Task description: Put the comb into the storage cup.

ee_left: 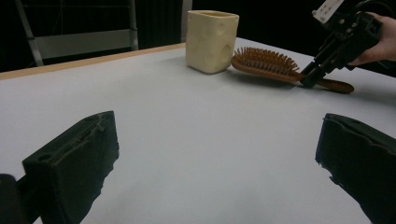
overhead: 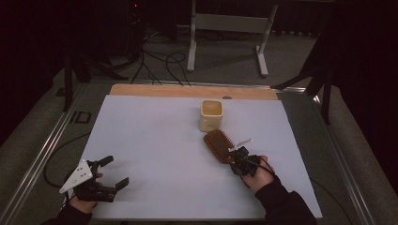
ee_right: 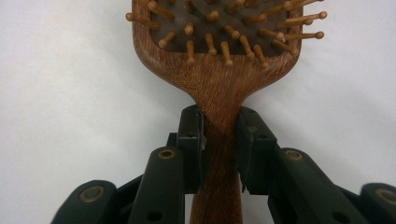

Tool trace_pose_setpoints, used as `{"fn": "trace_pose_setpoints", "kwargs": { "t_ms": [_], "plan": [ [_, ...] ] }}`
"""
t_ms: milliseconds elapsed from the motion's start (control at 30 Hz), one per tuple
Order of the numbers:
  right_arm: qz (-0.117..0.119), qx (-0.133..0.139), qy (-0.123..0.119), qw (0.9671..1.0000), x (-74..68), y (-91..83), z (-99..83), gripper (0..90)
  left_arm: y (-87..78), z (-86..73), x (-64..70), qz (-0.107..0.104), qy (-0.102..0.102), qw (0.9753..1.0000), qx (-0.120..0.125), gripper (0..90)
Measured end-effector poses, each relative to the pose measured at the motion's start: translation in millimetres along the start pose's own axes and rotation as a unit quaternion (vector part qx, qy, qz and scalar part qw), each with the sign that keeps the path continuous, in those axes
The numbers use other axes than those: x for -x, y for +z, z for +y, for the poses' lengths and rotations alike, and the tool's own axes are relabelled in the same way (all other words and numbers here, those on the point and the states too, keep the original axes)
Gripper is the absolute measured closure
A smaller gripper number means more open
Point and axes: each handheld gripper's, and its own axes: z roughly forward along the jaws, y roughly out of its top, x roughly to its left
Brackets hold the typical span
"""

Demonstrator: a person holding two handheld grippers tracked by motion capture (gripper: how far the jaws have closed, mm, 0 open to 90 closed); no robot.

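Observation:
A brown wooden hairbrush (overhead: 219, 145) lies bristles up on the white table cover, its head just in front of a cream cup (overhead: 211, 115). My right gripper (overhead: 238, 158) is shut on the brush's handle where it meets the head; the right gripper view has both jaws pressed against the hairbrush's (ee_right: 220, 88) neck. In the left gripper view the same hairbrush (ee_left: 271, 63) lies beside the cup (ee_left: 211, 41), with the right gripper (ee_left: 310, 77) on its handle. My left gripper (overhead: 114, 172) rests at the near left of the table, open, with nothing between its jaws.
The white cover (overhead: 155, 140) spreads over a wooden table whose far edge (overhead: 187, 90) is bare. Beyond it stand a metal frame (overhead: 230, 28) and cables on the floor. Wide free surface lies between the two grippers.

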Motion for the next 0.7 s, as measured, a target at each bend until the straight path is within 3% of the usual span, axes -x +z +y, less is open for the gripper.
{"fn": "trace_pose_setpoints", "kwargs": {
  "t_ms": [167, 400, 700],
  "plan": [
    [0.004, 0.045, -0.001, 0.9990, 0.7, -9.2, -1.8, 73.5, 0.3, -0.1, 0.0, 0.000, 0.000, 1.0000, -0.001, 0.1],
    [0.020, 0.097, 0.009, 0.9950, -1.1, -15.3, -5.8, 73.5, 0.2, -0.1, 0.0, 0.000, 0.000, 1.0000, 0.000, 0.1],
    [0.036, 0.133, 0.005, 0.9904, -5.2, -17.0, -11.7, 73.5, 0.9, -0.2, 0.1, 0.000, -0.001, 1.0000, -0.001, 0.1]
  ]
}}
